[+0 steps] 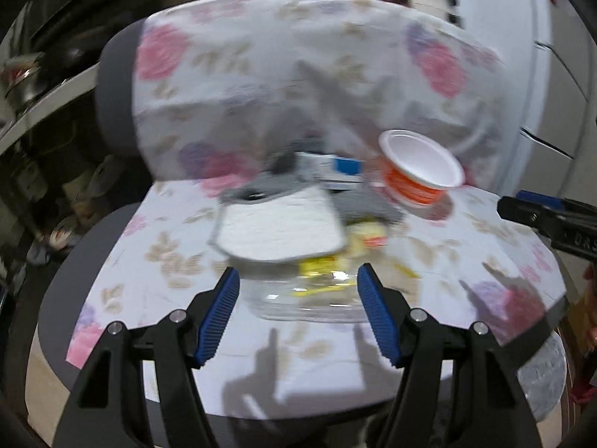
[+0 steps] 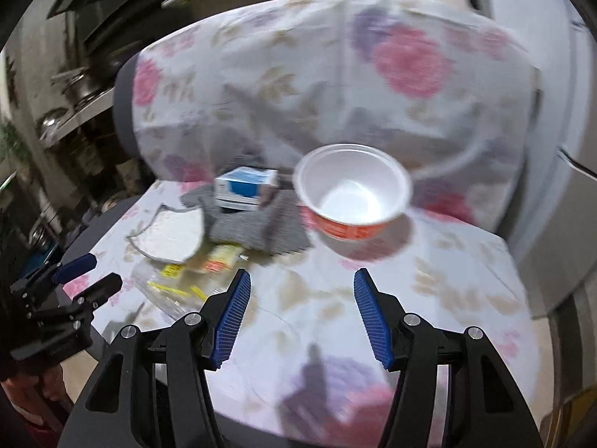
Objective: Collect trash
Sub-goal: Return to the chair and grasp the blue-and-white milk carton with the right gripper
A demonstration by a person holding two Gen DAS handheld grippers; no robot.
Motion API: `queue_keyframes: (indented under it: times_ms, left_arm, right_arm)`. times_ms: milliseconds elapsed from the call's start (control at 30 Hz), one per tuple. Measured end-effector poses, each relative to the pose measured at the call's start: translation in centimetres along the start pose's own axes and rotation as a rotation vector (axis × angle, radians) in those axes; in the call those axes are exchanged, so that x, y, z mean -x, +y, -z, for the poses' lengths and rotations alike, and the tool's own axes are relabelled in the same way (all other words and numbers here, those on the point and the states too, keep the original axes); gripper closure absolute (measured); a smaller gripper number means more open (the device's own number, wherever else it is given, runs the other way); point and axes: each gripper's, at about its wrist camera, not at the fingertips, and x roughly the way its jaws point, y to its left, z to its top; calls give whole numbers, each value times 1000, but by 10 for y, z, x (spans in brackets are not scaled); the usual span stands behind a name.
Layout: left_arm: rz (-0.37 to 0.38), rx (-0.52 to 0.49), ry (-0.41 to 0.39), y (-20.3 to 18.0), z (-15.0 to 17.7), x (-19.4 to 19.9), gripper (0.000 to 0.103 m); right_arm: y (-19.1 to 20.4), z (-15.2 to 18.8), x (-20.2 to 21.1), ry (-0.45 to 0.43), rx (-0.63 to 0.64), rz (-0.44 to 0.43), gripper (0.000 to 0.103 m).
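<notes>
Both tools, left (image 1: pixel 297 280) and right (image 2: pixel 301 283), hover part-open and empty above a floral-covered chair (image 2: pixel 429 261). Left of the orange-banded white cup (image 2: pixel 352 190), its lettering blurred, lie a blue-white carton (image 2: pixel 246 186), a mask (image 2: pixel 173 235) and clear wrappers (image 2: pixel 179 287).
</notes>
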Motion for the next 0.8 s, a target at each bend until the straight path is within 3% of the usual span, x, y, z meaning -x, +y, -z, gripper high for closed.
queue_keyframes:
  times_ms: [300, 433, 500, 800]
  left_arm:
    - [-47, 95, 20, 56, -24, -38, 37]
    - [-60, 126, 46, 74, -35, -62, 34]
    - [-55, 142, 55, 80, -38, -73, 34]
    - [-20, 166, 64, 88, -44, -96, 34]
  right_arm:
    - [35, -44, -67, 27, 57, -39, 36]
    - [47, -63, -97, 33, 51, -55, 20]
    - [54, -73, -116, 40, 45, -58, 17]
    - [69, -96, -184, 133, 14, -45, 15]
